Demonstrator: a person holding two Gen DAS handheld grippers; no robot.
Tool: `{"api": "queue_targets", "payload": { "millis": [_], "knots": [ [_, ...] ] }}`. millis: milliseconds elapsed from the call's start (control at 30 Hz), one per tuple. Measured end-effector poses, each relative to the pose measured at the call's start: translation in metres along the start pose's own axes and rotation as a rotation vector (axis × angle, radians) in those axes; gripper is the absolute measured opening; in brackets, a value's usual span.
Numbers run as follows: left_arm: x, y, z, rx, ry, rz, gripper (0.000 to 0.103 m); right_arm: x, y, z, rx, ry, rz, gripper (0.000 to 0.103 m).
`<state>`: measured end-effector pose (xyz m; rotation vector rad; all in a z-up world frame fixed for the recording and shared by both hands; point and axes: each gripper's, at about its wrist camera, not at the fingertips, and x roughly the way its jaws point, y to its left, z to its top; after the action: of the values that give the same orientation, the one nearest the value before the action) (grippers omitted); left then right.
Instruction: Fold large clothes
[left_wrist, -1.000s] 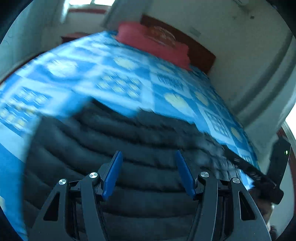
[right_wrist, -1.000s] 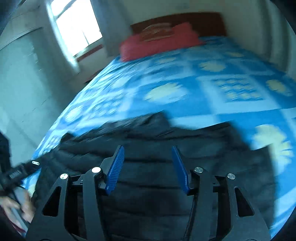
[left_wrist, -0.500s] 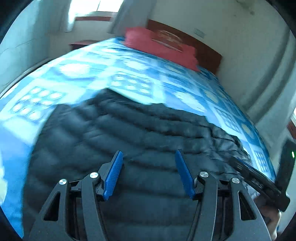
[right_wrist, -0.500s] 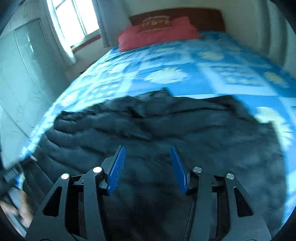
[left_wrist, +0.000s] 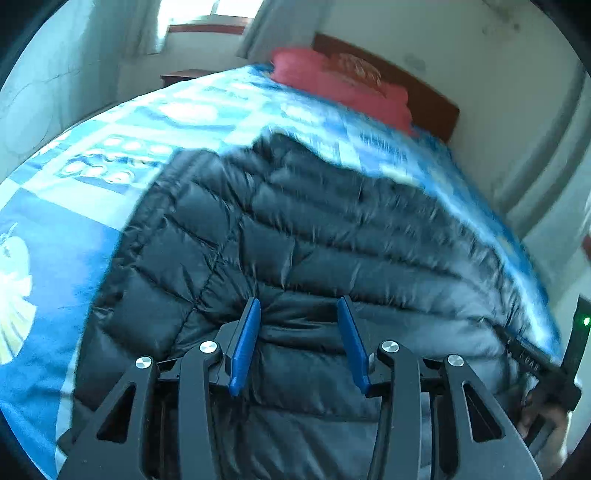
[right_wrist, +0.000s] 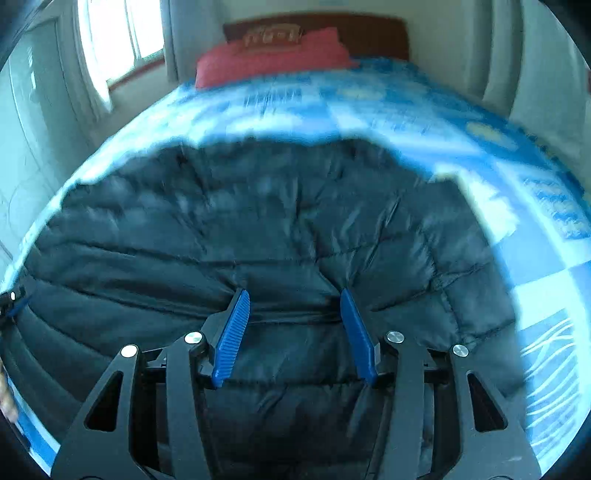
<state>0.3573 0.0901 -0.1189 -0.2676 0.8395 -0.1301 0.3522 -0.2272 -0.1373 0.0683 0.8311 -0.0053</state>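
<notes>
1. The bed (left_wrist: 92, 236), under a blue patterned cover, carries the black quilted jacket (left_wrist: 332, 236), spread flat across its near end; a red pillow (left_wrist: 343, 88) lies at the far end.
2. The jacket looks puffy, soft and light, with a slick shell likely to slip; a firm pinch at a hem or seam should hold best.
3. The left gripper (left_wrist: 297, 317) is closing, puffed fabric bunching between its blue pads.
4. The right gripper (right_wrist: 293, 306) stands spread, pads against the jacket, pinching nothing.

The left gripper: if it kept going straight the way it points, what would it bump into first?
Most likely the black puffy jacket on the bed; the left gripper, jaws closing, seems just above it.
</notes>
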Motion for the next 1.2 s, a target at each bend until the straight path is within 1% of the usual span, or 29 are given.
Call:
{"api": "queue_targets", "payload": {
  "millis": [33, 67, 100, 133, 167, 200, 267, 300, 367, 400, 433, 467, 500, 567, 600, 700, 733, 767, 800, 833, 867, 900, 933, 1000, 1100, 1200],
  "knots": [
    [-0.001, -0.003, 0.002, 0.007, -0.005, 0.011, 0.045, -0.002, 0.002, 0.002, -0.019, -0.002, -0.007, 0.051],
    [-0.004, -0.004, 0.002, -0.002, -0.010, 0.010, 0.045, -0.010, 0.000, 0.002, -0.002, 0.002, 0.003, 0.051],
    [-0.012, -0.002, 0.002, -0.028, -0.011, -0.001, 0.045, -0.021, -0.007, 0.000, 0.044, 0.000, 0.034, 0.051],
    [-0.023, 0.002, 0.000, -0.058, -0.016, -0.021, 0.045, -0.034, -0.016, -0.005, 0.093, -0.012, 0.072, 0.055],
    [-0.036, 0.007, -0.004, -0.083, -0.029, -0.032, 0.045, -0.045, -0.023, -0.010, 0.122, -0.023, 0.087, 0.059],
    [-0.045, 0.012, -0.009, -0.099, -0.044, -0.030, 0.051, -0.060, -0.035, -0.021, 0.158, -0.044, 0.087, 0.065],
    [-0.072, 0.032, -0.028, -0.155, -0.090, -0.009, 0.062, -0.083, -0.058, -0.042, 0.224, -0.066, 0.081, 0.068],
    [-0.080, 0.039, -0.035, -0.178, -0.104, -0.015, 0.062, -0.090, -0.074, -0.051, 0.273, -0.067, 0.076, 0.068],
    [-0.100, 0.059, -0.056, -0.238, -0.127, 0.024, 0.062, -0.098, -0.102, -0.066, 0.370, -0.068, 0.076, 0.068],
    [-0.104, 0.065, -0.061, -0.258, -0.134, 0.041, 0.067, -0.101, -0.115, -0.074, 0.420, -0.073, 0.079, 0.068],
    [-0.109, 0.072, -0.068, -0.293, -0.140, 0.068, 0.072, -0.100, -0.124, -0.080, 0.457, -0.070, 0.071, 0.070],
    [-0.111, 0.082, -0.077, -0.345, -0.140, 0.079, 0.076, -0.095, -0.135, -0.087, 0.513, -0.052, 0.070, 0.071],
    [-0.108, 0.087, -0.082, -0.374, -0.123, 0.071, 0.076, -0.089, -0.143, -0.095, 0.567, -0.031, 0.097, 0.071],
    [-0.092, 0.101, -0.091, -0.476, -0.047, 0.030, 0.076, -0.075, -0.153, -0.108, 0.686, -0.008, 0.195, 0.071],
    [-0.088, 0.103, -0.092, -0.498, -0.056, 0.019, 0.078, -0.068, -0.154, -0.110, 0.709, -0.002, 0.226, 0.071],
    [-0.078, 0.098, -0.081, -0.477, -0.089, 0.001, 0.079, -0.058, -0.149, -0.104, 0.716, -0.031, 0.256, 0.072],
    [-0.074, 0.099, -0.078, -0.495, -0.104, -0.007, 0.079, -0.055, -0.148, -0.101, 0.713, -0.032, 0.261, 0.070],
    [-0.070, 0.099, -0.076, -0.519, -0.115, -0.003, 0.078, -0.049, -0.144, -0.097, 0.707, -0.032, 0.261, 0.066],
    [-0.069, 0.099, -0.075, -0.530, -0.124, 0.000, 0.069, -0.043, -0.142, -0.097, 0.713, -0.022, 0.272, 0.050],
    [-0.065, 0.097, -0.074, -0.532, -0.131, -0.021, 0.058, -0.041, -0.144, -0.098, 0.729, -0.020, 0.288, 0.040],
    [-0.062, 0.097, -0.073, -0.538, -0.123, -0.053, 0.044, -0.041, -0.145, -0.100, 0.751, -0.026, 0.317, 0.035],
    [-0.061, 0.097, -0.074, -0.555, -0.121, -0.063, 0.036, -0.043, -0.146, -0.101, 0.759, -0.036, 0.337, 0.027],
    [-0.064, 0.097, -0.074, -0.561, -0.130, -0.077, 0.032, -0.047, -0.145, -0.102, 0.752, -0.047, 0.343, 0.022],
    [-0.070, 0.094, -0.074, -0.532, -0.144, -0.084, 0.024, -0.057, -0.140, -0.100, 0.722, -0.064, 0.339, 0.019],
    [-0.085, 0.096, -0.080, -0.525, -0.142, -0.093, 0.021, -0.076, -0.135, -0.102, 0.699, -0.079, 0.335, 0.017],
    [-0.107, 0.099, -0.091, -0.528, -0.138, -0.098, 0.020, -0.094, -0.132, -0.113, 0.693, -0.075, 0.344, 0.017]
  ]
}}
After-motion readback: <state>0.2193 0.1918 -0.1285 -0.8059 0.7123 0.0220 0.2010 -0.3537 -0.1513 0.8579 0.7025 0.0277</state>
